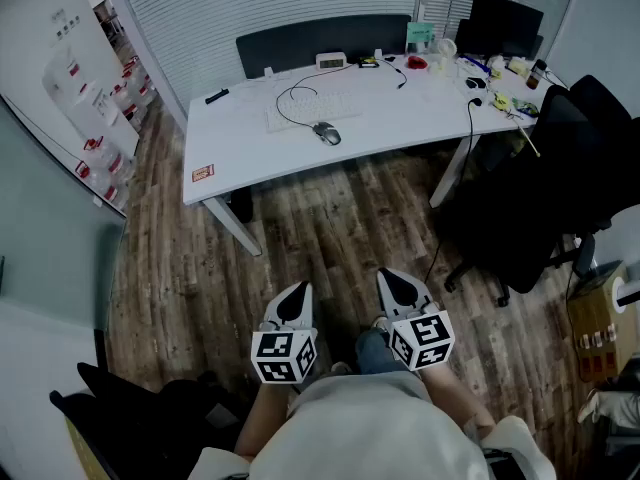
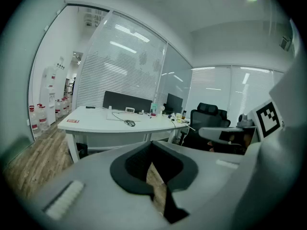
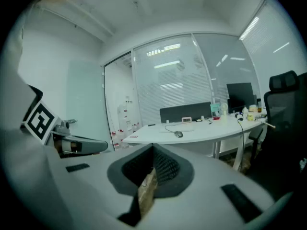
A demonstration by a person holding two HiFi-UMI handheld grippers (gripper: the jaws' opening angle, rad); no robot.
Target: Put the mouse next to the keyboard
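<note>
A grey wired mouse [image 1: 327,134] lies on the white desk [image 1: 240,158], just right of and nearer than the white keyboard [image 1: 305,111]; its black cable loops over the keyboard. Both grippers hang low near the person's body, far from the desk. The left gripper [image 1: 296,298] and the right gripper [image 1: 400,283] are shut and hold nothing. In the left gripper view the jaws of the left gripper [image 2: 152,147] meet, and the mouse [image 2: 130,123] shows far off. The right gripper [image 3: 153,150] also points at the desk and the distant mouse [image 3: 179,134].
A black office chair [image 1: 560,168] stands right of the desk. A dark partition [image 1: 320,43], a monitor [image 1: 505,18] and small clutter line the desk's far side. A red card [image 1: 203,173] lies at the near left corner. Water bottles [image 1: 95,148] stand at the left. Wooden floor lies between me and the desk.
</note>
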